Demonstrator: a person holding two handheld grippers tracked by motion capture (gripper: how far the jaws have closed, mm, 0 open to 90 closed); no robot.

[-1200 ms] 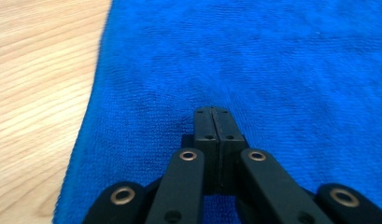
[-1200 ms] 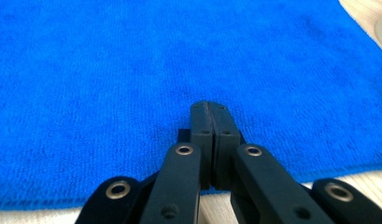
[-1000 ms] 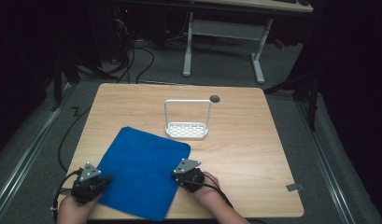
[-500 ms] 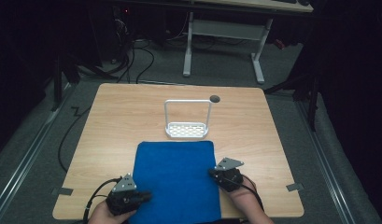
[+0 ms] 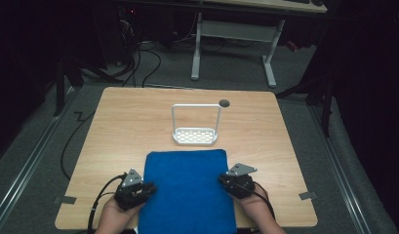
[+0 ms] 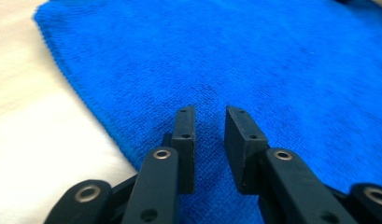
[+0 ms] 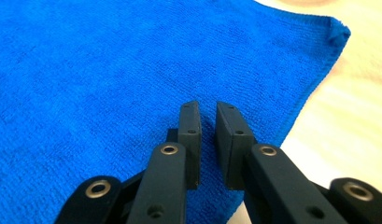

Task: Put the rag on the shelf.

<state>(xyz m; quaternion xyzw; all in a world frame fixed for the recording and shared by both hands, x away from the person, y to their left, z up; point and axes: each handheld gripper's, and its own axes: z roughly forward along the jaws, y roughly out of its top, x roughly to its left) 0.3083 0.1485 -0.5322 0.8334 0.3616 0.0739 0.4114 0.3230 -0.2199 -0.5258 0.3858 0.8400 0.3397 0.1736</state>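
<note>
Claws (image 6: 210, 116) parted over blue towel (image 5: 187, 187)

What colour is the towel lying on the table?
The towel is bright blue all over, with no pattern; the left gripper view shows it best.

One blue cloth (image 5: 189, 190) between two tongs, left tongs (image 5: 147, 191) and right tongs (image 5: 225, 181), one white wire rack (image 5: 195, 135) beyond them, one wooden counter (image 5: 138, 122), two hands.
</note>
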